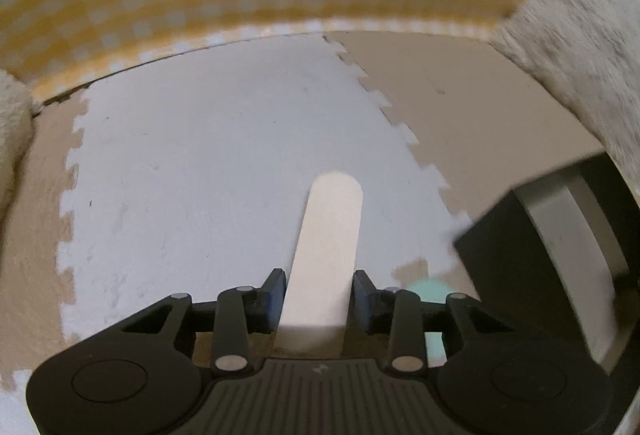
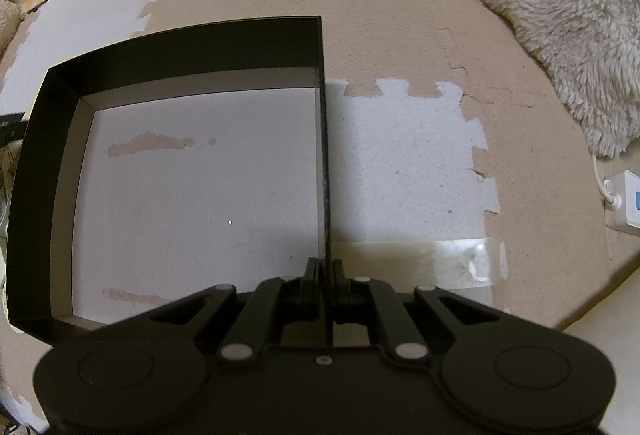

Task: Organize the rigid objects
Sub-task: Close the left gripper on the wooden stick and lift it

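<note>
Left wrist view: left gripper (image 1: 319,295) jaws closed on flat pale wooden stick w/ rounded tip (image 1: 326,251), held above white foam puzzle-mat tile (image 1: 208,171). Corner of black-walled box (image 1: 516,255) shows at right, apart from stick. Small teal object (image 1: 430,293) behind right finger, blurred, can't identify.

Right wrist view: right gripper (image 2: 323,275) jaws pinched on box's right wall; shallow black cardboard box w/ grey-white floor (image 2: 192,191) looks empty.

Progress est.: early. Stick picked up, not yet in box; nothing sorted so far. Other items, if any, not visible.
</note>
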